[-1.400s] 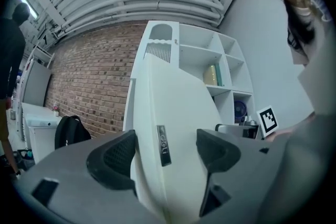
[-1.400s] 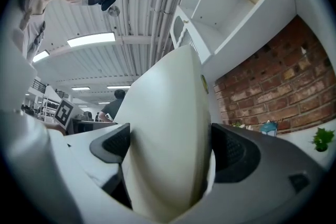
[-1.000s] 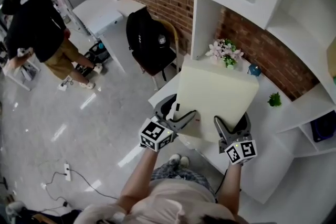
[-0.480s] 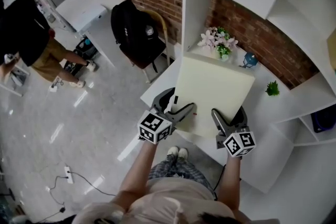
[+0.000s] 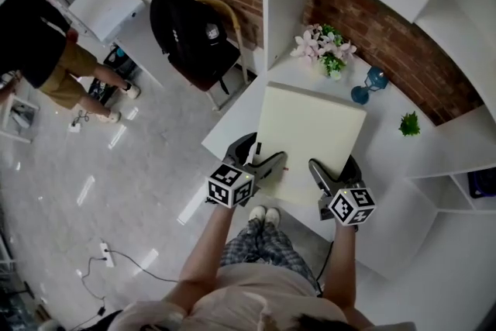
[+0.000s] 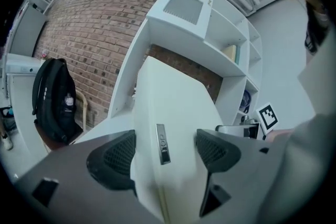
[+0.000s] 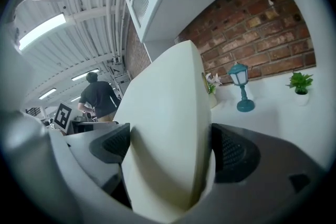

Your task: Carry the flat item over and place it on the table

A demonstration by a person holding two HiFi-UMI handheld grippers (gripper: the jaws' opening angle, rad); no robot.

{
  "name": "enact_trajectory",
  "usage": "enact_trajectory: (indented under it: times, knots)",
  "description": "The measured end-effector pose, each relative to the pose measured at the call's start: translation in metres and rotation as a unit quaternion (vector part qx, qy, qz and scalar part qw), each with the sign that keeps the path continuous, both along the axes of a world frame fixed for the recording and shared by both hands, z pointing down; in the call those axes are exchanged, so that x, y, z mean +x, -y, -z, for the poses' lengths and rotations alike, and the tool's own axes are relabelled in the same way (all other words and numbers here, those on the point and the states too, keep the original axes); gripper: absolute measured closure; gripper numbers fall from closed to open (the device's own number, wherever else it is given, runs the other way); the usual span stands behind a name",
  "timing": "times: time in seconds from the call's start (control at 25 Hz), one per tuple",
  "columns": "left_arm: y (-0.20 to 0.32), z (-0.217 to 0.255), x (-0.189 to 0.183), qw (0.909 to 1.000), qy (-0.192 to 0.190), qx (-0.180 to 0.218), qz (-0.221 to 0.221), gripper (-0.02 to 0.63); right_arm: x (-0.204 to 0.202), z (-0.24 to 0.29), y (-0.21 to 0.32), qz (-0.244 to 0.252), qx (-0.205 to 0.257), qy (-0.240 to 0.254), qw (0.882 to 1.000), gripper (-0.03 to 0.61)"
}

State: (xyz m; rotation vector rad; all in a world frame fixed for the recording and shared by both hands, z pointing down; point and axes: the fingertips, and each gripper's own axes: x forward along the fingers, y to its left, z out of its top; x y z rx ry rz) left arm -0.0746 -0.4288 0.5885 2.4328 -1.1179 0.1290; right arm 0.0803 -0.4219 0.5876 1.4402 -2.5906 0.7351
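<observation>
A cream flat square cushion (image 5: 308, 137) with a zipper hangs over the white table (image 5: 232, 124), held at its near edge by both grippers. My left gripper (image 5: 265, 167) is shut on its near-left corner; the zipper pull (image 6: 162, 143) shows between the pads (image 6: 119, 155). My right gripper (image 5: 324, 181) is shut on the near-right edge, where the cushion (image 7: 168, 134) bulges between the pads (image 7: 231, 153). The cushion's far edge reaches toward the flowers. I cannot tell whether its underside touches the table.
A pot of pink flowers (image 5: 325, 52), a small teal lamp (image 5: 370, 83) and a tiny green plant (image 5: 408, 124) stand at the table's back by the brick wall. White shelves rise above and right. A chair with a black backpack (image 5: 188, 23) stands left. A person (image 5: 39, 50) stands far left.
The cushion and both grippers have come forward over the table toward the flowers and lamp. The view has shifted so the table sits more central. Both grips are unchanged.
</observation>
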Motion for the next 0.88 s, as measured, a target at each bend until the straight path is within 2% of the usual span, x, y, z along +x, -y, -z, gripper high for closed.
enact_trajectory:
  times: [0.52,0.72,0.88]
  knots:
    - [0.038,-0.047,0.004,0.9966,-0.002,-0.082,0.0,0.261,0.004,-0.05,0.037,-0.002,-0.106,0.002,0.994,0.092]
    - [0.047,-0.068,0.007,0.9909,-0.006,-0.134,0.005,0.261,0.007,-0.071,0.047,-0.003,-0.161,0.003,0.987,0.091]
    - [0.053,-0.088,0.011,0.9829,-0.006,-0.184,0.008,0.261,0.014,-0.092,0.052,-0.012,-0.212,0.005,0.977,0.089]
